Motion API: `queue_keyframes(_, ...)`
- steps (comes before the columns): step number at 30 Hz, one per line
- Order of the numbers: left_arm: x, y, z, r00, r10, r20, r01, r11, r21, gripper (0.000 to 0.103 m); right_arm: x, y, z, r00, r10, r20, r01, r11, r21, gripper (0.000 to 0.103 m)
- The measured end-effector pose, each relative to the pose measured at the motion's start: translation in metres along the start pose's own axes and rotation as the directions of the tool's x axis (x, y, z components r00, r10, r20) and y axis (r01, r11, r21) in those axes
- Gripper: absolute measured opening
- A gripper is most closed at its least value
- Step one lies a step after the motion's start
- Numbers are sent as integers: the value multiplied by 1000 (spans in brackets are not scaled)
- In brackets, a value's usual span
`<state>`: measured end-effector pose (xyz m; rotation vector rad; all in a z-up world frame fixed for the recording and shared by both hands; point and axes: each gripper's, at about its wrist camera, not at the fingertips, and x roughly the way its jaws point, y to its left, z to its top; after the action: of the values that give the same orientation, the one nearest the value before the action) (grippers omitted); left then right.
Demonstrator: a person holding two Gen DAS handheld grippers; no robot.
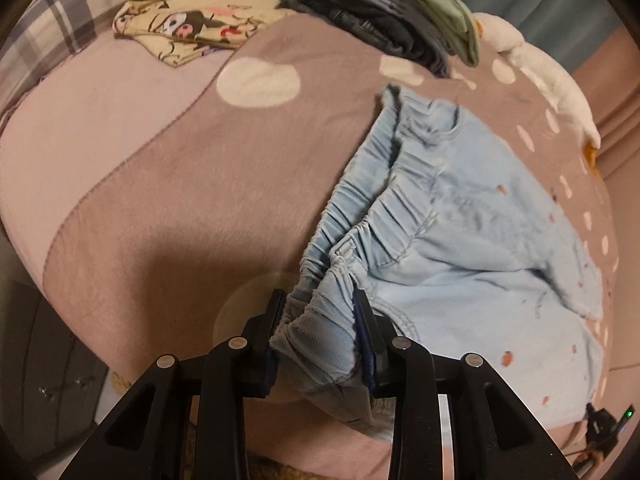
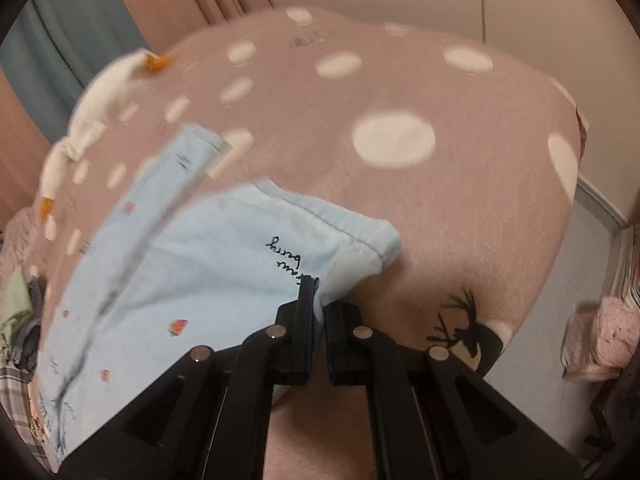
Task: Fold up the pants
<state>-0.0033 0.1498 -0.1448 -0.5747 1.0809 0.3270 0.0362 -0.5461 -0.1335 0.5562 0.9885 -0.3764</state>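
Light blue pants (image 1: 472, 240) with small strawberry prints lie on a pink-brown bedspread (image 1: 180, 208). In the left wrist view my left gripper (image 1: 320, 312) is shut on the bunched elastic waistband (image 1: 320, 332), which fills the gap between its fingers. In the right wrist view the pants (image 2: 192, 256) spread to the left, with black script near the hem. My right gripper (image 2: 318, 300) is shut on a thin fold of the leg hem (image 2: 348, 268), and the cloth hangs slightly lifted from the bed.
A stack of folded dark and green clothes (image 1: 392, 12) sits at the back of the bed, with a cartoon-print cloth (image 1: 188, 28) to its left. A white plush goose (image 2: 92, 116) lies along the bed's far edge. Spotted bedspread (image 2: 400, 140) stretches to the right; floor beyond.
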Motion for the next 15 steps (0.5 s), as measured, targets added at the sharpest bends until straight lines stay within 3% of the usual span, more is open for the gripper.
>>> queue_keyframes(5,-2,-3,0,1000,18,2,-18,1000,24,35,-5,5,8,999,-7,39,7,1000,-4,5)
queue_keyframes(9,-3,-3,2,1000,21,-4,-21,1000,14,35,-51,27,20,975,75,209,-60,995,-74,5)
queue_keyframes(11,-4,-3,0,1000,31,-1,-31,999,17,37,-68,27,19,962,76,263,-53,994,-93,5)
queue_keyframes(14,-4,-3,2,999,33,-3,-33,999,8,37,-45,14,15,980,-3,199,18,997,-74,5)
queue_keyframes(15,-4,-3,2,999,33,-4,-33,999,7,37,-26,1,11,991,-42,128,49,997,-54,5)
